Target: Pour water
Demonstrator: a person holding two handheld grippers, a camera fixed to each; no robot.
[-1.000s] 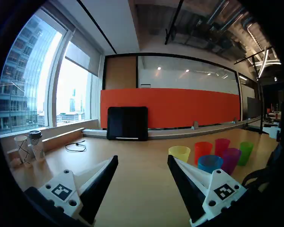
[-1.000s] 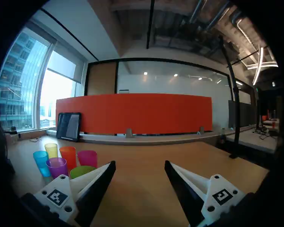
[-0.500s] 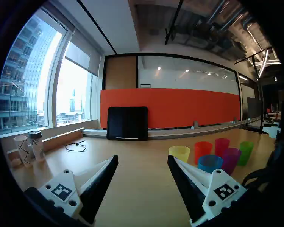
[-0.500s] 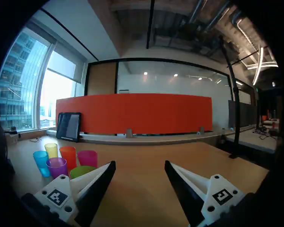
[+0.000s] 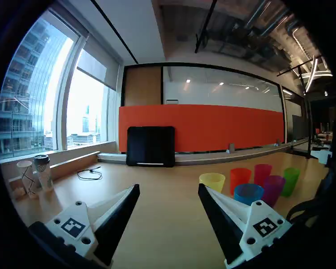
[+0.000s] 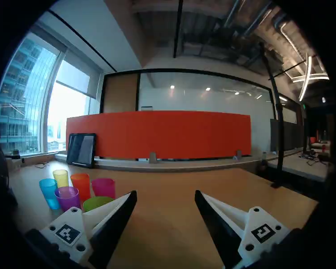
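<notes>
Left gripper [image 5: 168, 186] and right gripper [image 6: 165, 193] both hover over the wooden bench [image 5: 168, 237], jaws set wide apart with nothing between them. Six coloured plastic cups [image 5: 248, 193] stand upright in a tight cluster on the bench between the two grippers, touched by neither; whether any holds water cannot be told. Assessment: the task is at its outset, with grasping a cup, tilting and pouring all left to do.

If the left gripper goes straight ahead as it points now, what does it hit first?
The left gripper looks free over the table as far as the black screen by the orange divider; its right finger might clip the yellow cup, depth unclear.
</notes>
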